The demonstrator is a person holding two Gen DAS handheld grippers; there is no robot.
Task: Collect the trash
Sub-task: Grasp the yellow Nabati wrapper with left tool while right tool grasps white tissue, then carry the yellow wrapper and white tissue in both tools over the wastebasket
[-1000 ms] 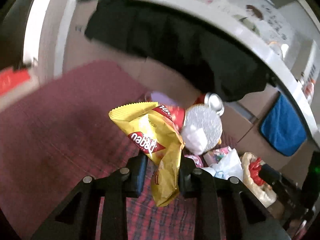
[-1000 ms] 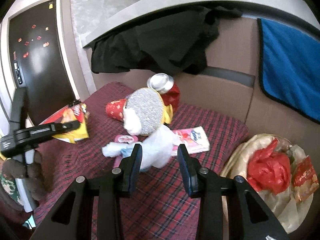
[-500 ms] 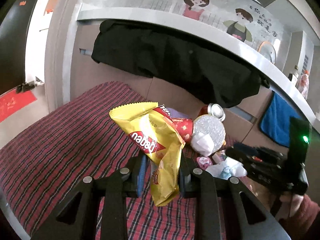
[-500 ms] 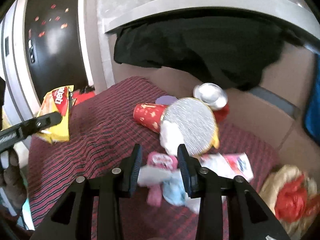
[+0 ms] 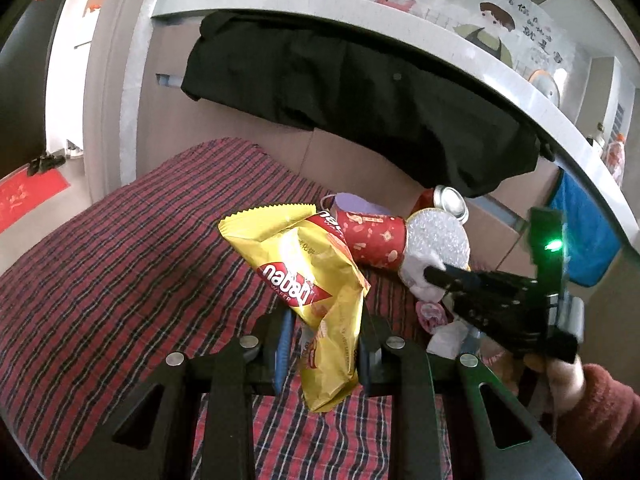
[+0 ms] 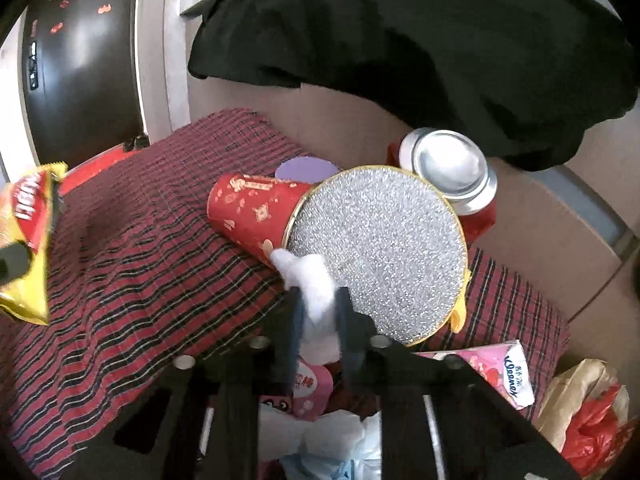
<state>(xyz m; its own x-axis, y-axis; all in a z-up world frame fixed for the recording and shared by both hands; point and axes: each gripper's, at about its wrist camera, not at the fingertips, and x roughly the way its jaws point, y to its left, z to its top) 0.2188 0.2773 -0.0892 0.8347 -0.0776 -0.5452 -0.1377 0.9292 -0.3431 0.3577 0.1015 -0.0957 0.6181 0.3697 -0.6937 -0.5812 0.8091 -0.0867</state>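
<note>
A: Position of the right gripper (image 6: 318,314)?
B: Pinching the white tissue (image 6: 310,280), dead ahead, against the glitter disc (image 6: 376,252) on the plaid blanket (image 6: 132,264).
A: The left gripper (image 5: 322,334)?
B: Clamped on the yellow wrapper (image 5: 312,280), held aloft, farther off.

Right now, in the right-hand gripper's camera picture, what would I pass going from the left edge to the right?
Yellow snack wrapper → red paper cup → white tissue wad in the right gripper → silver can → pink tissue pack → trash bag.
</note>
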